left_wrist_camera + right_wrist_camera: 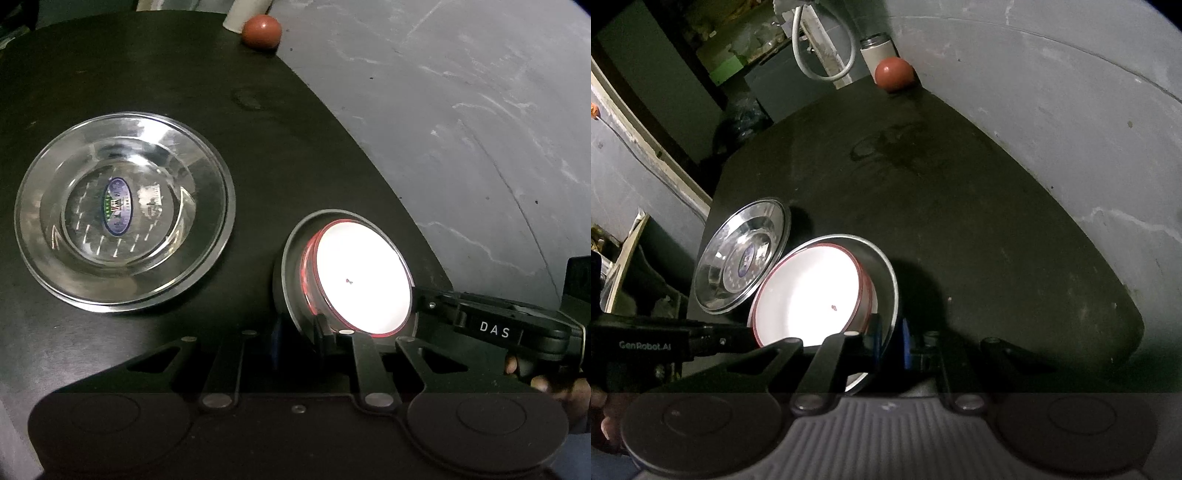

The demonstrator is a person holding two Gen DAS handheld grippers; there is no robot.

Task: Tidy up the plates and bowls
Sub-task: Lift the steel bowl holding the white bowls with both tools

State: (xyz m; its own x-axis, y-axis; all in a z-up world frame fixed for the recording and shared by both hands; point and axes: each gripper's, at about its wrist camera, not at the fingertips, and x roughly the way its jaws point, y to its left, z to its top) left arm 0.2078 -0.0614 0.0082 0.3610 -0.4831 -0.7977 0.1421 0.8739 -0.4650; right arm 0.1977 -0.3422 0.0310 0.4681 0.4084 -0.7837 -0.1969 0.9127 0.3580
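Note:
A white bowl with a red rim (364, 275) (809, 295) sits inside a steel bowl (291, 266) (886, 273), tilted, above the dark table. My left gripper (321, 332) is shut on the rim of this stack at its near edge. My right gripper (886, 336) is shut on the opposite rim; its body shows in the left wrist view (495, 328). A steel plate (122, 210) (742, 258) with a blue sticker lies flat on the table to the left of the stack.
A dark table (184, 74) (960, 221) with a curved edge stands against a grey wall (461, 110). A reddish-brown ball (261, 31) (894, 74) and a white cylinder (877, 51) stand at the far edge.

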